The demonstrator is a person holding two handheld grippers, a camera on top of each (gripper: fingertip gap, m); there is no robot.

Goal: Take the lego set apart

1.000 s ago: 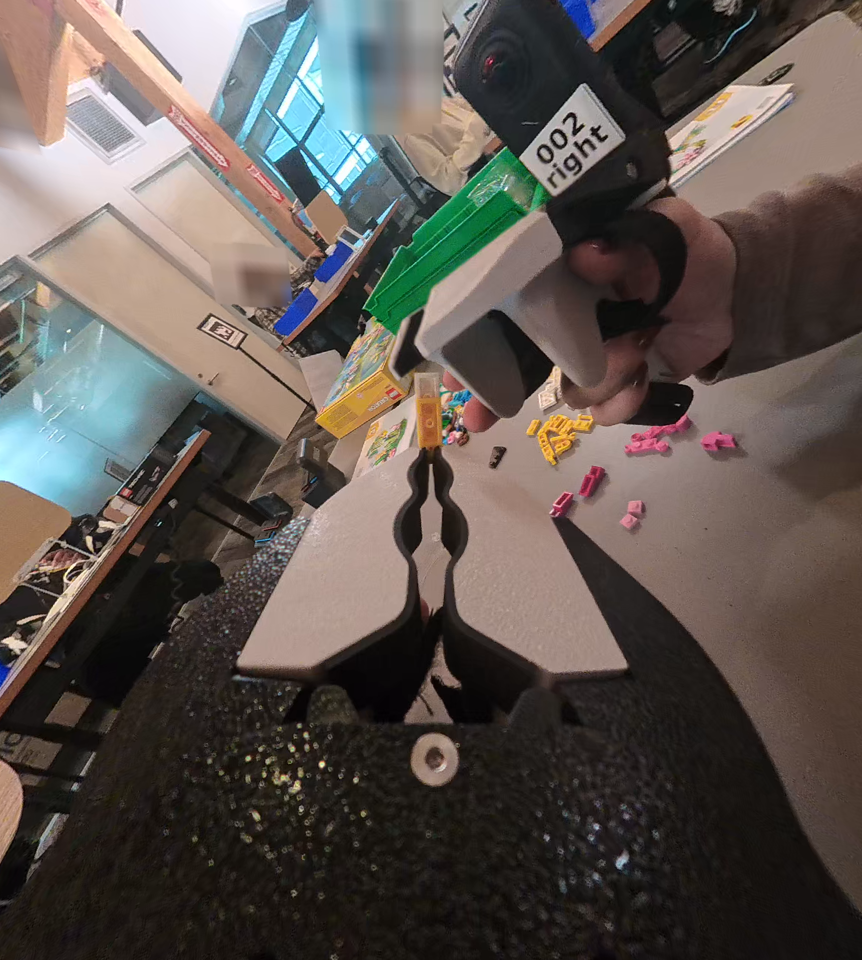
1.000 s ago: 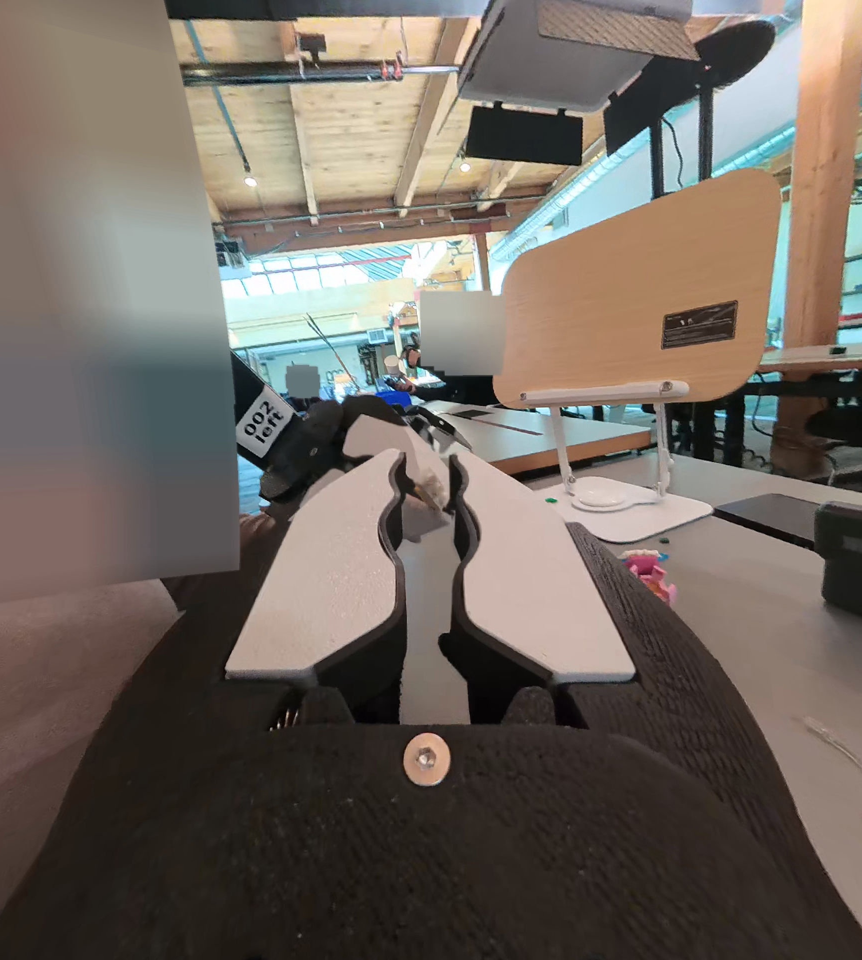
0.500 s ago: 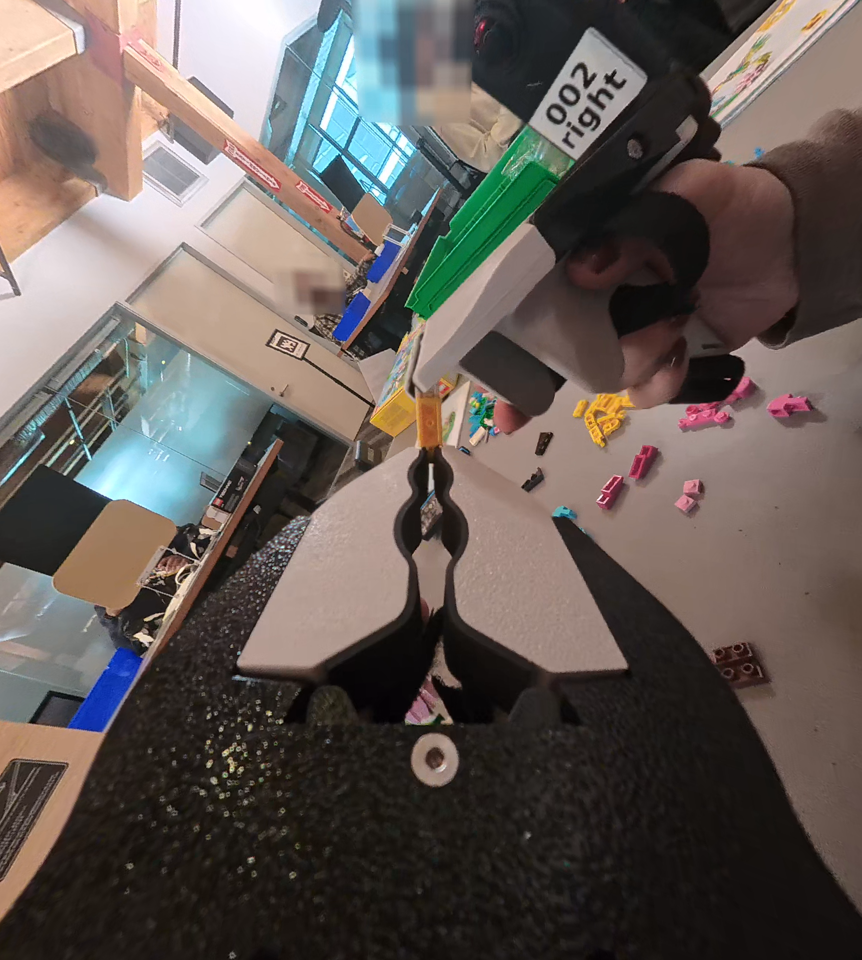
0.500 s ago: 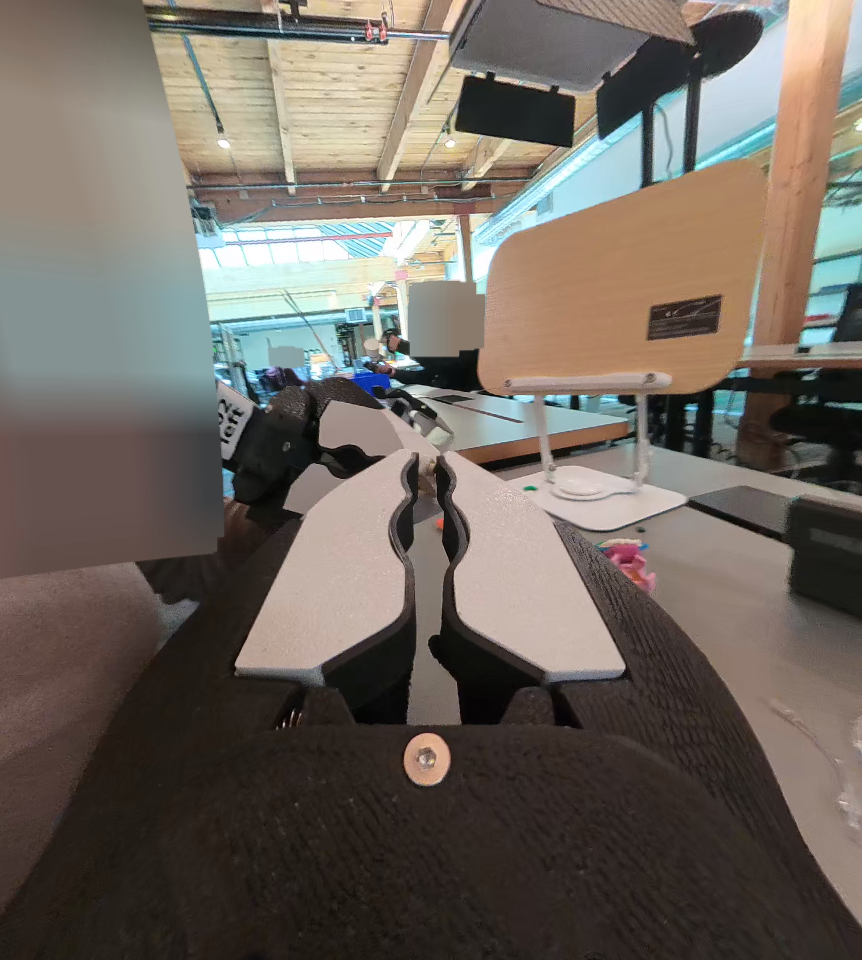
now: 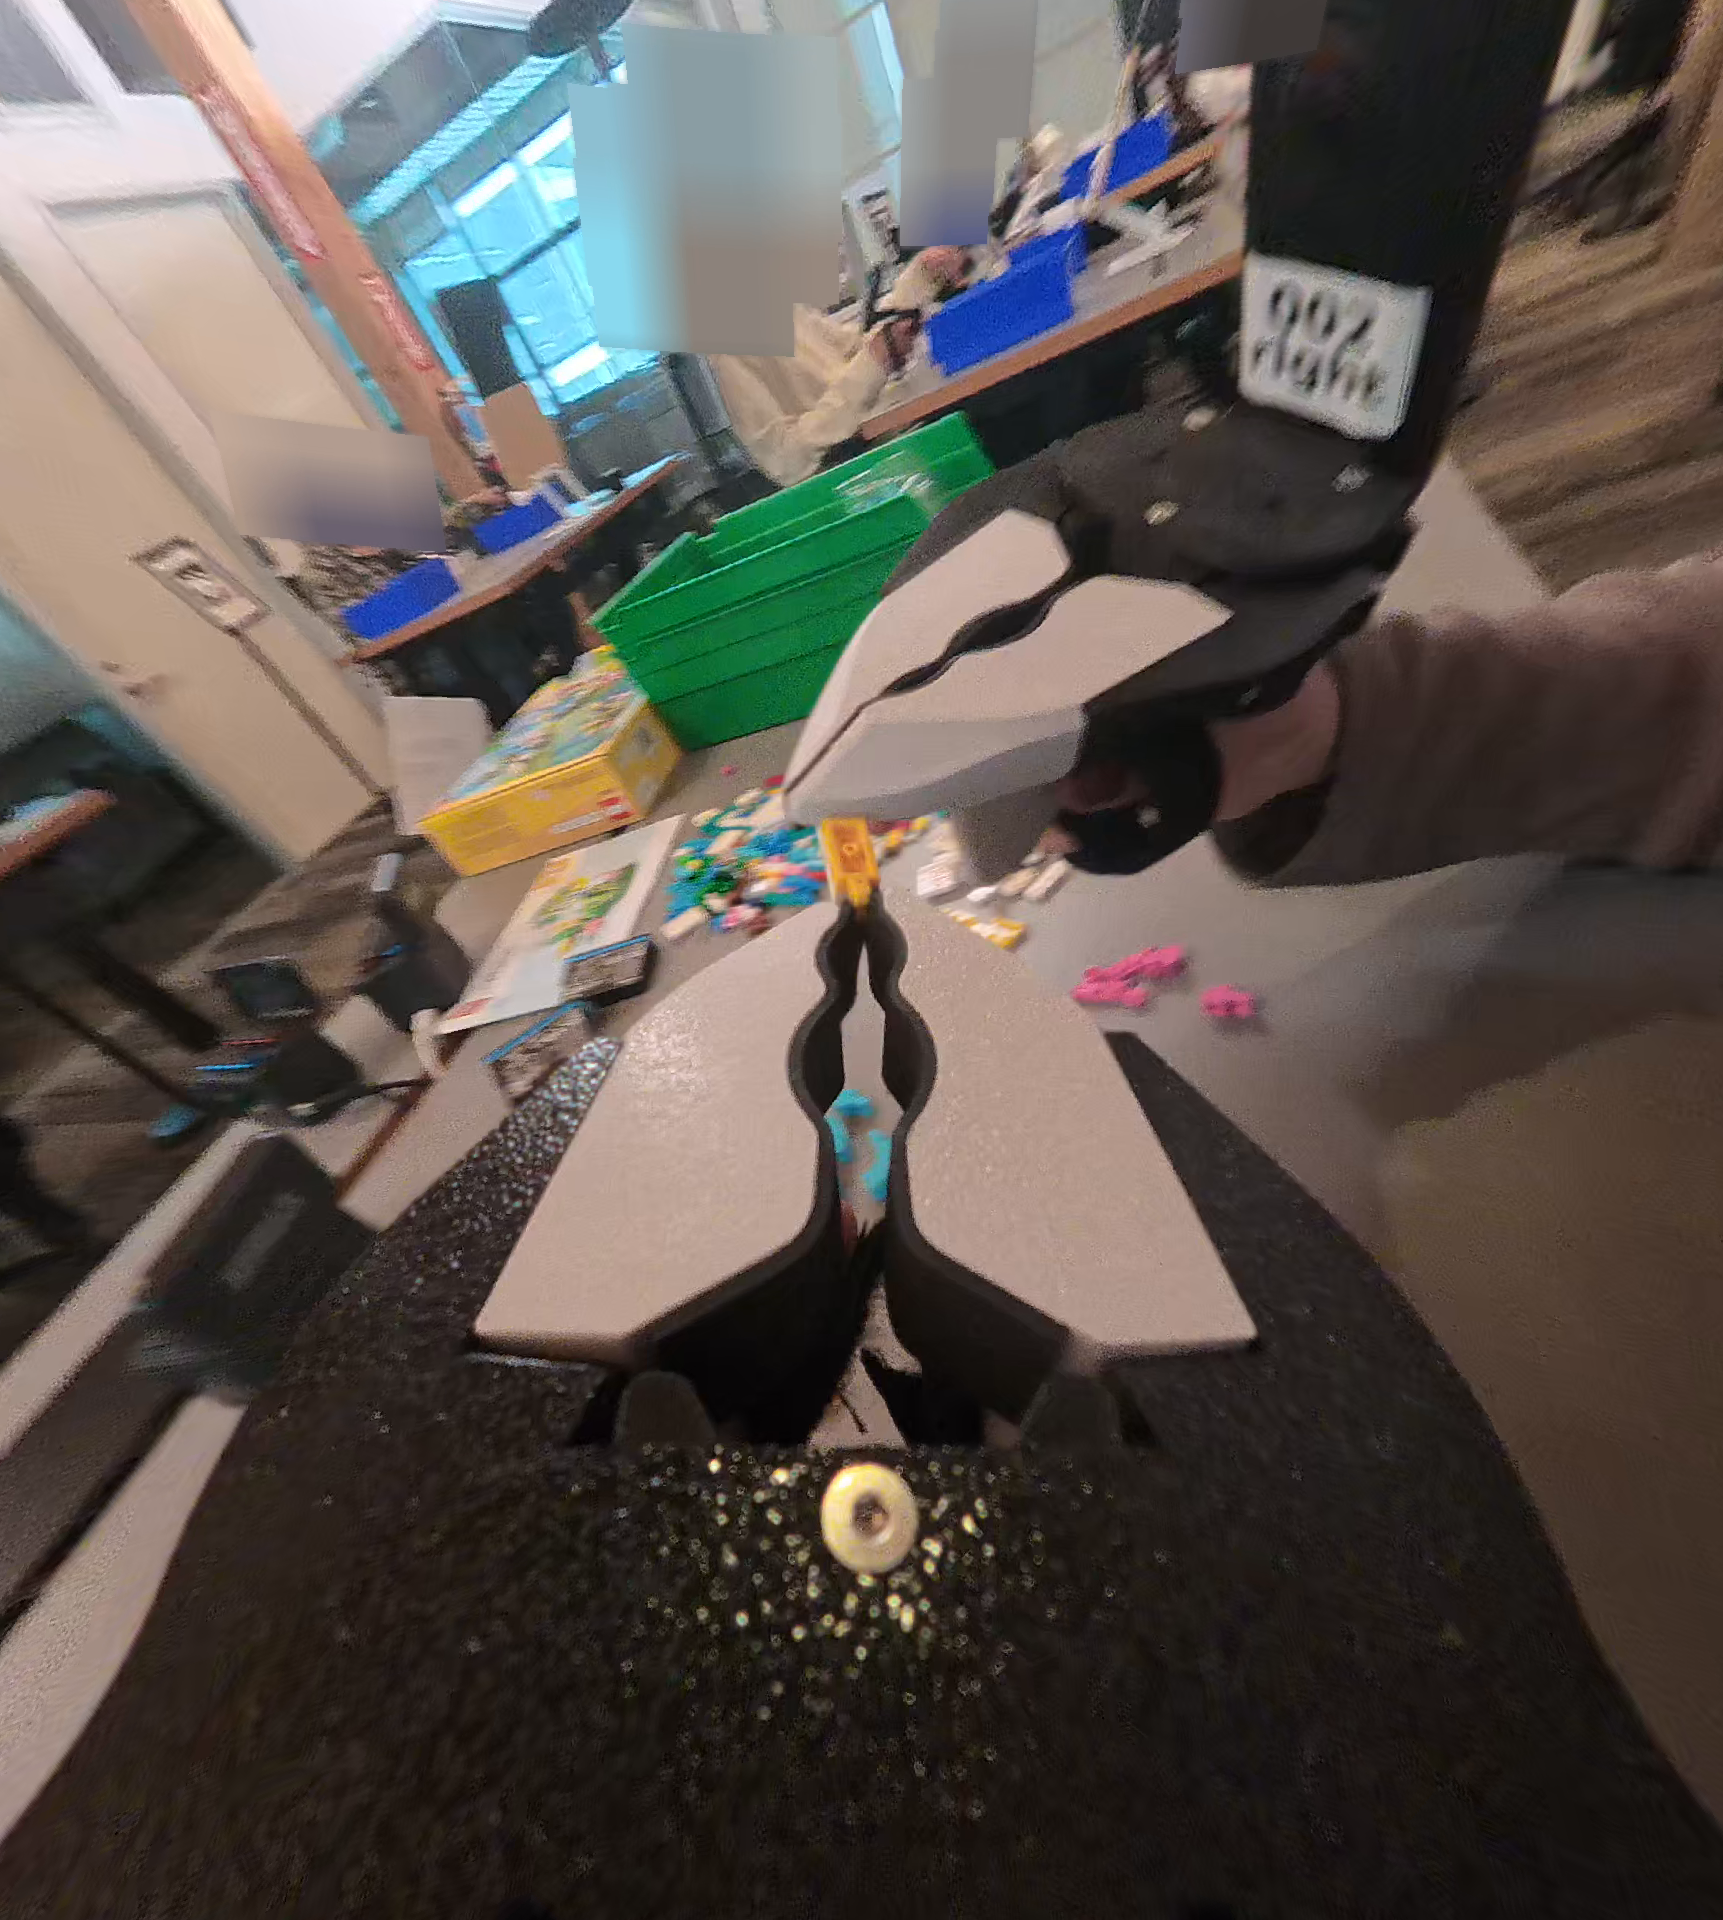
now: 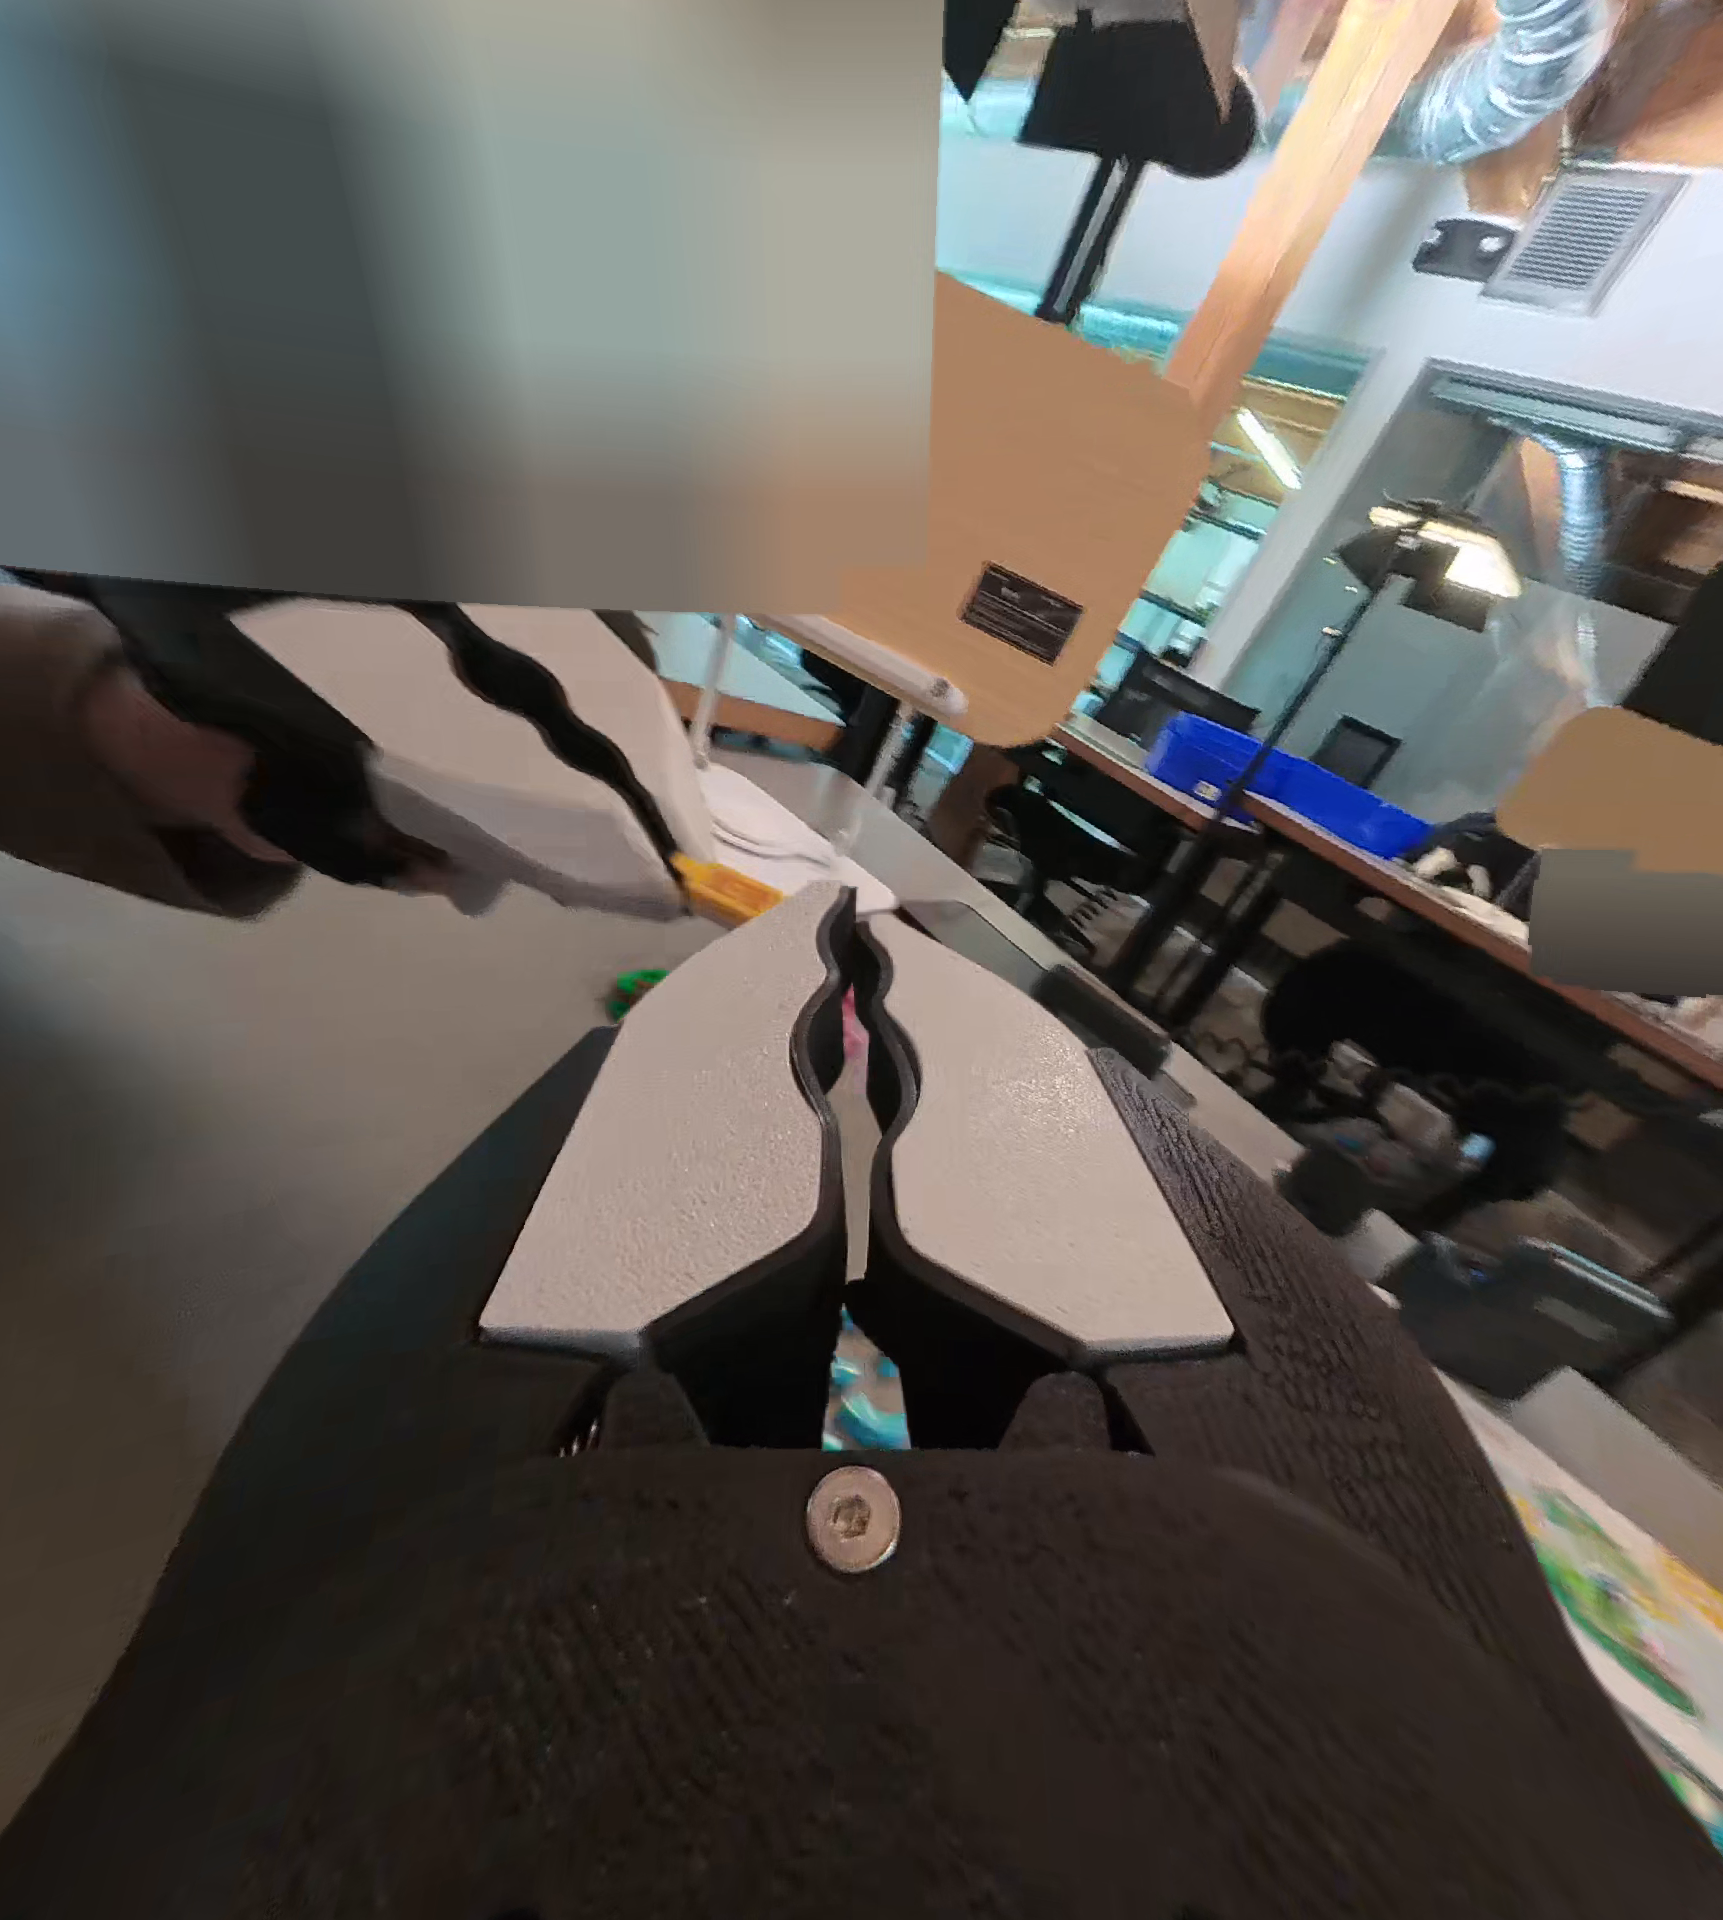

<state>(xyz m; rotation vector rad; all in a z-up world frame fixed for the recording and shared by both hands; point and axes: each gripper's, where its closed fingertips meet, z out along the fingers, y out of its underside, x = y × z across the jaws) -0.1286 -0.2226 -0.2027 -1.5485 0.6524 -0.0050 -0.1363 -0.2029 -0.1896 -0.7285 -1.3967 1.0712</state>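
A: Where is the yellow brick [image 5: 849, 854] held?

B: At twelve o'clock, pinched by the closed left tongs [image 5: 855, 906] above the worktop [image 5: 1522, 1195]; the right tongs [image 5: 803, 800], shut and apparently empty, are just beside it.

A: How is it judged to handle?

B: Light, stiff, slippery; its free upper end should be taken. Loose pieces [image 5: 1132, 977] are scattered at two o'clock.
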